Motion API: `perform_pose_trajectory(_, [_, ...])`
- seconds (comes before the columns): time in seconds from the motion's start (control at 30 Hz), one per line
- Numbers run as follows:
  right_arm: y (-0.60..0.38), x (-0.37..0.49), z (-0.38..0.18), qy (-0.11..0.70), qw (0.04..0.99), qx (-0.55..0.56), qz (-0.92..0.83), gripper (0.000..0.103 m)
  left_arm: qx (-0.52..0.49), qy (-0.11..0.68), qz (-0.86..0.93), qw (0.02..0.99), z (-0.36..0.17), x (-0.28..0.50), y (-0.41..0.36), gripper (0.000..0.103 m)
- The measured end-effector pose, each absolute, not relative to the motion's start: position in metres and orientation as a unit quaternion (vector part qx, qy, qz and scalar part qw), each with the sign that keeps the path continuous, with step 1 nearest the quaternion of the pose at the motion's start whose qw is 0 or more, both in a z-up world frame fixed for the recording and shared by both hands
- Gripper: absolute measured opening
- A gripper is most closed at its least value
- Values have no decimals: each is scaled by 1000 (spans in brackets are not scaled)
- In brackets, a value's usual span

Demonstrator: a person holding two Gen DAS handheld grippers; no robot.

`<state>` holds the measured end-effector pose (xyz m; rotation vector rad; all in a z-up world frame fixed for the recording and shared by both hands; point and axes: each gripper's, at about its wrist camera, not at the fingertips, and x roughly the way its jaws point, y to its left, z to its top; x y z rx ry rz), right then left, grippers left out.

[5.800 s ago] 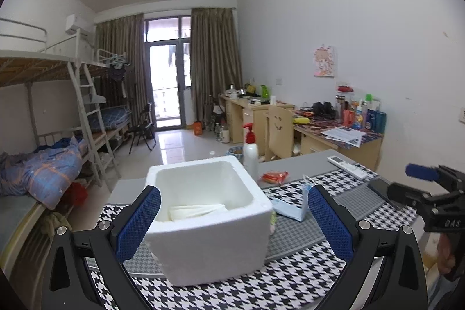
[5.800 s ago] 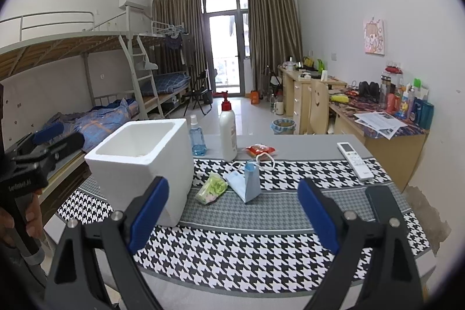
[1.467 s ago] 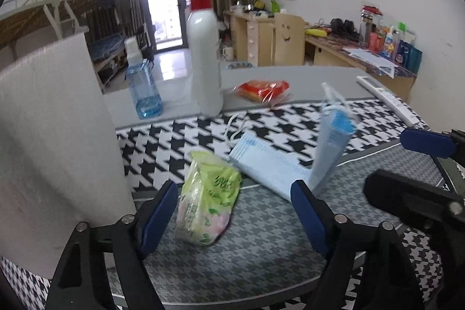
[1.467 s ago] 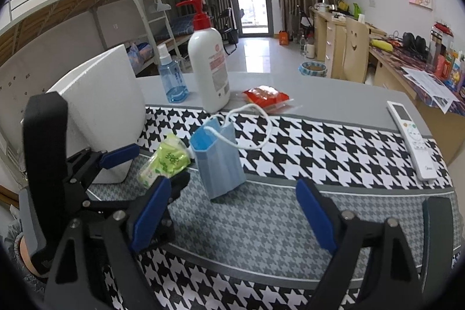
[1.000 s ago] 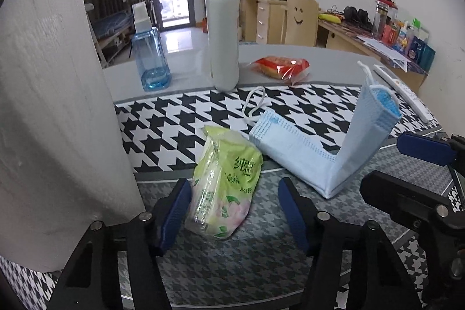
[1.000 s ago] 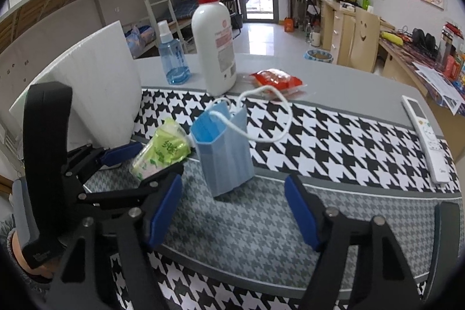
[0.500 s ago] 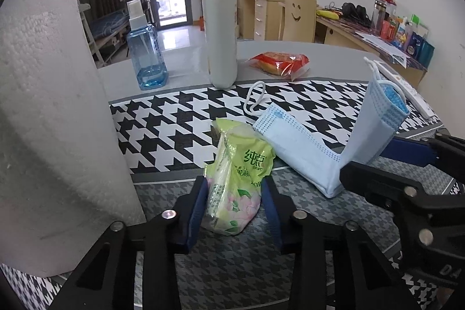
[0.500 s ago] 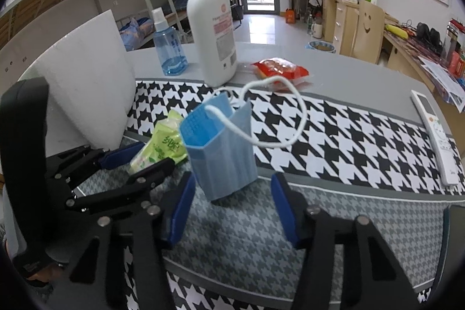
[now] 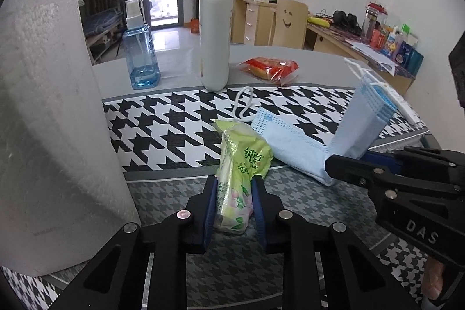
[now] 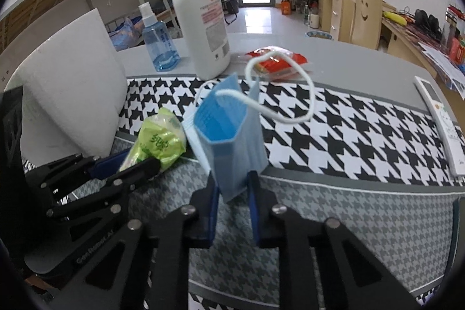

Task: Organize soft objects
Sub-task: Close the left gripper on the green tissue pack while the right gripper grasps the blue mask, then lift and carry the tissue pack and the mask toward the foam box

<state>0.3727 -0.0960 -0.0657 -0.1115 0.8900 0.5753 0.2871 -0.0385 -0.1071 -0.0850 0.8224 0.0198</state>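
Foam box (image 9: 52, 118) cut off; mask (image 10: 232, 141) hides right fingers' (image 10: 212, 208) contact (unclear).

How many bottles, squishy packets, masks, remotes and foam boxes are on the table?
Bottles: 2, white pump bottle and blue spray bottle
Packets: 2, green tissue pack and red snack packet
Masks: 1, face mask
Remotes: 1, remote
Foam boxes: 1, foam box
Total: 7

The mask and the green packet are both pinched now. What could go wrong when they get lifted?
1. The right claw grips only the folded bottom edge of the mask, so it may slip out.
2. Its loose ear loop arcs toward the pump bottle and red snack pack and could catch them.
3. The left claw squeezes the soft tissue packet at its near end, so the packet may droop or slide free.
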Motion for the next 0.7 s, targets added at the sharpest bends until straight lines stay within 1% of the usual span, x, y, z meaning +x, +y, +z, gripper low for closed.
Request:
perform_pose_trajectory(0.07, [-99,374,-66,425,863,-52,267,14,-39,396,8,918,-106,284,-40,25])
perform_pose_trajectory(0.13, [-104,375,-65,425,866,-45,259,13,-37,390,10,920,-104,282,-40,25])
perform_pose_trajectory(0.4, [-122,367,-48,408,882,-10,236,12,-42,372,3,927,-95,272,-41,25])
perform_pose_trajectory(0.7, [-127,335,-19,373,899,-15,228,12,-36,335,-8,942,-65,251,-46,25])
